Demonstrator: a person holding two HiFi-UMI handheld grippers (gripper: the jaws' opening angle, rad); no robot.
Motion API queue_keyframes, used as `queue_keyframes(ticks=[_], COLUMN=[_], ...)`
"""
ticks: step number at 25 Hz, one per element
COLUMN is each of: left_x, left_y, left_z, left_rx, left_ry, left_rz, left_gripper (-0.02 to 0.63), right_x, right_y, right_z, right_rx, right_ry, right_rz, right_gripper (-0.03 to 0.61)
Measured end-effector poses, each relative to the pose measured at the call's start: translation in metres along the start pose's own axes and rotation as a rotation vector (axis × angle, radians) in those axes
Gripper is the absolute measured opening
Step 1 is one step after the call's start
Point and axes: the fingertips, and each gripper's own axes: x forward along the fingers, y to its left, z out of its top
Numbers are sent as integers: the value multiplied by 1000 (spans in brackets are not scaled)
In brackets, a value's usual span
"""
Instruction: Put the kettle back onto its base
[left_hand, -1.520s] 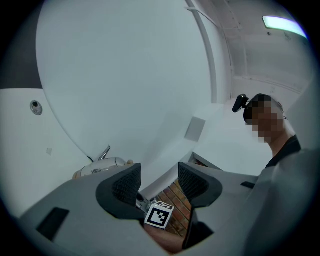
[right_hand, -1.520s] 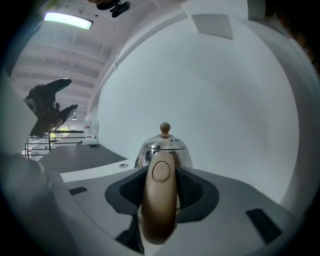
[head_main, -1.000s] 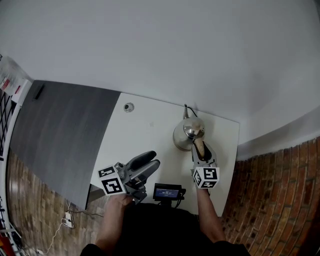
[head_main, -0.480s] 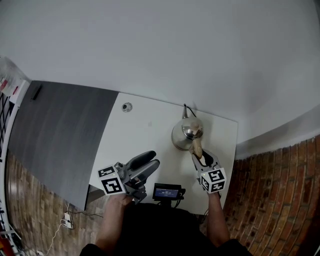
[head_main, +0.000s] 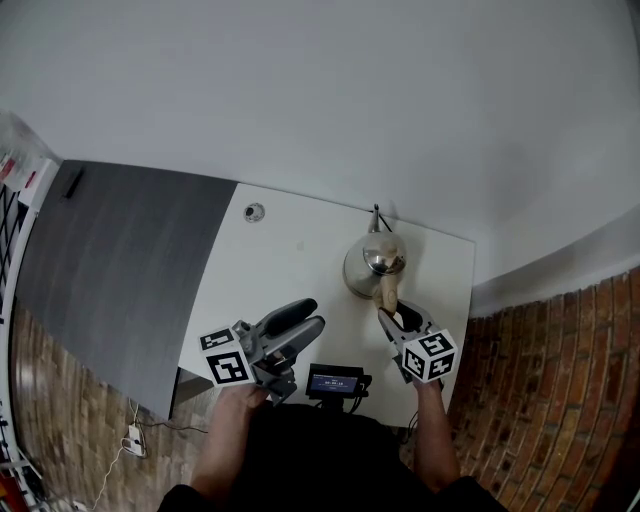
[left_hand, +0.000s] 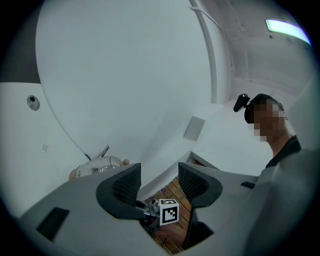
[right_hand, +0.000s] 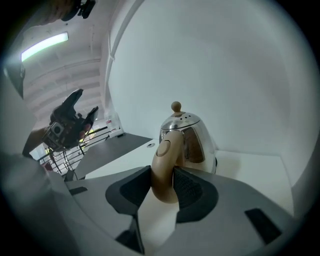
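Note:
A shiny steel kettle (head_main: 375, 262) with a tan wooden handle (head_main: 388, 293) stands upright on the white table (head_main: 290, 260), towards its back right. In the right gripper view the kettle (right_hand: 187, 137) has a dark edge under its body; I cannot tell whether that is the base. My right gripper (head_main: 392, 312) is shut on the handle (right_hand: 164, 165), with both pads against it (right_hand: 162, 182). My left gripper (head_main: 300, 320) hangs open and empty over the table's front left (left_hand: 159, 182), well apart from the kettle (left_hand: 97, 166).
A round cable hole (head_main: 255, 212) sits at the table's back left. A dark grey surface (head_main: 120, 260) adjoins the table on the left. A small device with a lit screen (head_main: 335, 382) is at the front edge. Brick floor (head_main: 540, 400) lies to the right; a white wall stands behind.
My right gripper's marker cube has swung to the right and slightly back, still on the handle. The kettle has shifted a little to the left. The left gripper has hardly moved.

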Motion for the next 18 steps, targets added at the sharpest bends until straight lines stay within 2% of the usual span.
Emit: queue_keyframes(ticks=[6, 18], left_x=[0, -4], left_y=[-2, -2], left_z=[-2, -7], left_rx=[0, -2], left_ry=[2, 1], left_rz=[-2, 9], left_gripper=[244, 244], right_x=[8, 22], right_y=[11, 24], right_z=[2, 5], right_rx=[111, 227], right_ry=[-40, -60], right_rz=[-1, -17], right_gripper=[146, 143])
